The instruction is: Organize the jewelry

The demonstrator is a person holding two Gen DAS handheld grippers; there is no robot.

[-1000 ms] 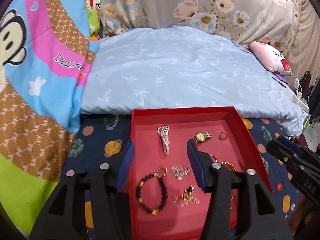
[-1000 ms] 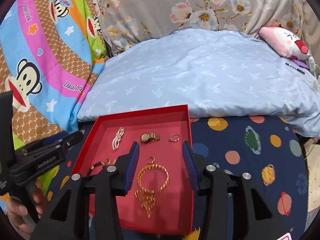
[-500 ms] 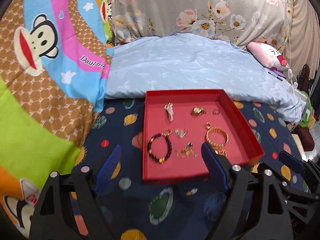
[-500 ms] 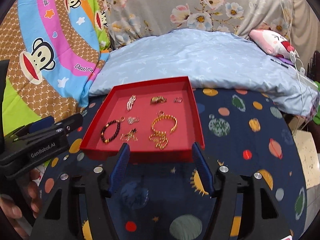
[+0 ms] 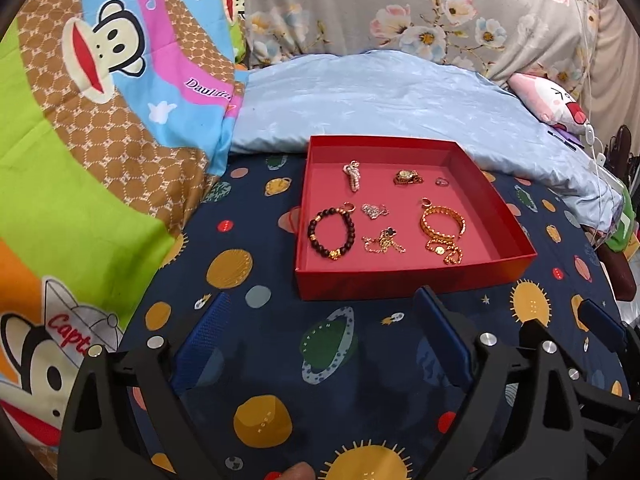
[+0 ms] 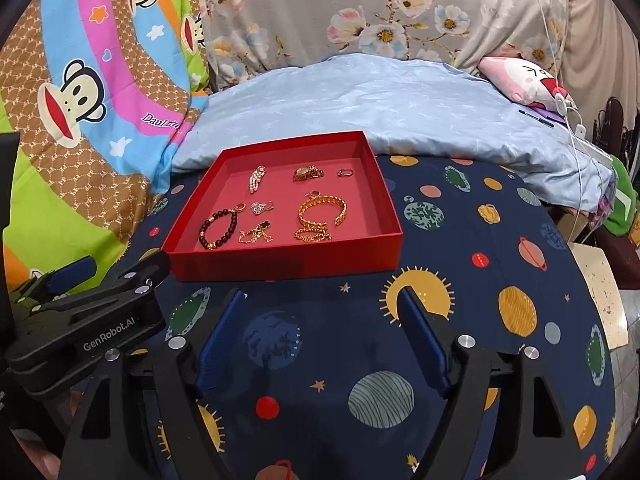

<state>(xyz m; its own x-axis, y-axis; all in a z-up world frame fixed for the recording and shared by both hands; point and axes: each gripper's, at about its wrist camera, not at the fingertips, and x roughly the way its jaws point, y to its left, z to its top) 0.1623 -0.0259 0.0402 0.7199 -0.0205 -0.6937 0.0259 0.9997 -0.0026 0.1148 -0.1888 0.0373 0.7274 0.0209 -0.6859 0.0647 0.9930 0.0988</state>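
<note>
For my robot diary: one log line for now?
left tongs: open, empty, just widened | right tongs: same | red cardboard tray: jewelry inside

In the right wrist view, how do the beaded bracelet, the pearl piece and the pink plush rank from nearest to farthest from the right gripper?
From the right gripper:
1. Beaded bracelet, front left corner of the red tray.
2. Pearl piece, back left of the tray.
3. Pink plush, far right, behind the blue pillow.
</note>
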